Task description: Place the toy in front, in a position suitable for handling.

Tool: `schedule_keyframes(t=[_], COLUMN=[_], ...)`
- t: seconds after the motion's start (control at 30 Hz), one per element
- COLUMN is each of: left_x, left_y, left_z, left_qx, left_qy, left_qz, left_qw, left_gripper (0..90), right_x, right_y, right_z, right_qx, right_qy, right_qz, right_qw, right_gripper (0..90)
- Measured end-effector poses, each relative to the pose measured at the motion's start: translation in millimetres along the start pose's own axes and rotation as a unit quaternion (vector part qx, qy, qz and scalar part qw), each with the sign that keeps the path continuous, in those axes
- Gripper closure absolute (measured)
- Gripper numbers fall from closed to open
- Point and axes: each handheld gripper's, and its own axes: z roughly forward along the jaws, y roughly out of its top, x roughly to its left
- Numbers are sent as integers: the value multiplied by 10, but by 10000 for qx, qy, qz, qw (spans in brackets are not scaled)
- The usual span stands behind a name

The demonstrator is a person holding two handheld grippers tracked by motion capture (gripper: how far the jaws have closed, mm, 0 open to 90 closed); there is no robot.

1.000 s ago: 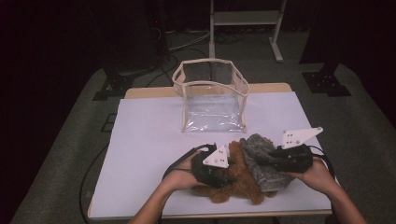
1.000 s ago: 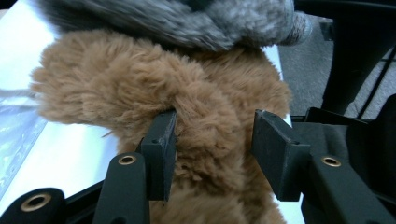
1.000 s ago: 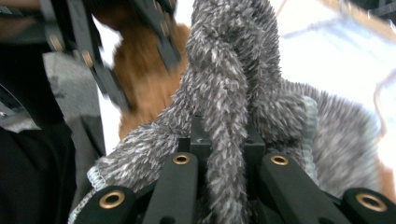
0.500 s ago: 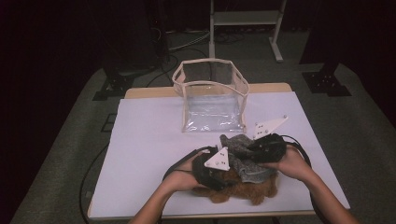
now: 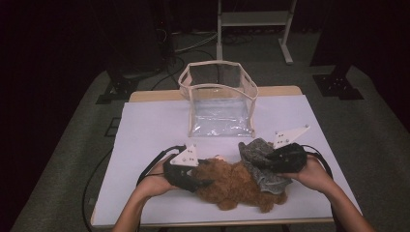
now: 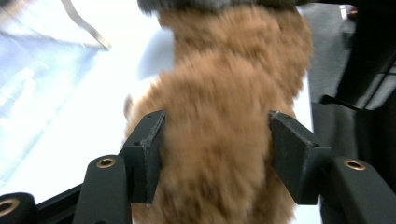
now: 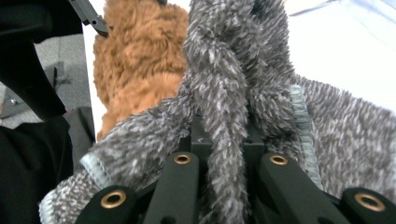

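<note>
One grey garment (image 7: 233, 79) between right fingers (image 7: 201, 137)

The white-covered counter (image 5: 145, 140) lies bare from nine to eleven o'clock, and its right edge toward three o'clock is bare too. At twelve o'clock the clear plastic open-topped bag with beige trim (image 5: 220, 99) blocks the way. At six o'clock the fluffy brown teddy bear (image 5: 237, 183) and the grey fuzzy cloth (image 5: 261, 159) crowd the near edge.

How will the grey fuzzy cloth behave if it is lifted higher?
Probably floppy: the grey fuzzy cloth bunches in folds where the right claw pinches it. It looks light, and its pile likely resists slipping, though it may drag on the brown plush toy.
</note>
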Motion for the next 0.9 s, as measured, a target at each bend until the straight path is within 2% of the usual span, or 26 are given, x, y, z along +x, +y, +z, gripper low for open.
schedule_keyframes(t=[0.07, 0.17, 0.23, 0.33, 0.43, 0.53, 0.57, 0.63, 0.77, 0.83, 0.9], left_x=[-6, -11, -26, -24, -18, -34, -36, -35, -23, -19, -17], left_y=[-51, -67, -56, -27, -8, 18, 21, 17, -4, 1, 14], left_z=[17, 61, 96, 117, 146, 169, 168, 159, 147, 158, 173], left_qx=[-118, -150, -158, -165, -198, -175, -164, -179, -262, -270, -266], left_qy=[-75, -127, -198, -199, -201, -204, -191, -154, -121, -124, -130], left_qz=[-80, -44, -32, -14, 11, 59, 76, 47, -28, -42, -26], left_qw=[9999, 9998, 9997, 9997, 9996, 9996, 9997, 9997, 9996, 9996, 9996], left_gripper=[423, 487, 501, 503, 503, 502, 501, 494, 485, 485, 485], right_x=[13, 72, 144, 274, 460, 516, 502, 416, 257, 228, 235], right_y=[-11, 39, 126, 282, 444, 488, 468, 389, 189, 101, 83], right_z=[-18, -32, -50, -37, 128, 318, 356, 367, 219, 136, 107], right_qx=[50, 58, -46, -180, -88, 188, 301, 345, 285, 237, 230], right_qy=[-37, -122, -145, -94, 98, 146, 125, 71, 21, 9, -50], right_qz=[-17, -123, -269, -639, -1016, -1204, -1157, -1049, -744, -634, -628], right_qw=[10000, 9998, 9995, 9977, 9947, 9924, 9928, 9939, 9968, 9977, 9977], right_gripper=[810, 810, 809, 808, 808, 807, 807, 809, 810, 810, 809])
